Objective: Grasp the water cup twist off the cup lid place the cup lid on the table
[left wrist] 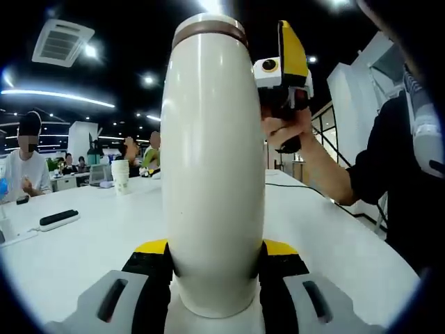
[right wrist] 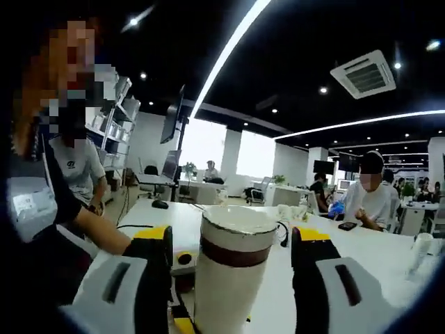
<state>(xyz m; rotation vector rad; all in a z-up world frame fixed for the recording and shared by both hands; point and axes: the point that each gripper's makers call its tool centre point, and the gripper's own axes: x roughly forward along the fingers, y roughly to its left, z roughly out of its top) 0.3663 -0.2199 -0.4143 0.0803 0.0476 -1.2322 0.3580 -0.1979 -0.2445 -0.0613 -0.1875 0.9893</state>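
A tall cream water cup [left wrist: 212,174] stands upright on the white table [left wrist: 90,243], and my left gripper [left wrist: 215,247] is shut on its lower body. A brown band and a white lid [left wrist: 208,24] top the cup. The right gripper [left wrist: 281,69], held in a person's hand, is up beside the lid. In the right gripper view, the lid [right wrist: 238,219] and brown band sit between the jaws of my right gripper [right wrist: 233,240]. It is open, with a gap on each side of the cup [right wrist: 226,292].
A stack of paper cups [left wrist: 120,175] and a black bar on a white base [left wrist: 59,218] sit on the table to the left. A mouse [right wrist: 160,204], a phone [right wrist: 346,225] and a white cup [right wrist: 419,250] lie farther off. Several people sit around.
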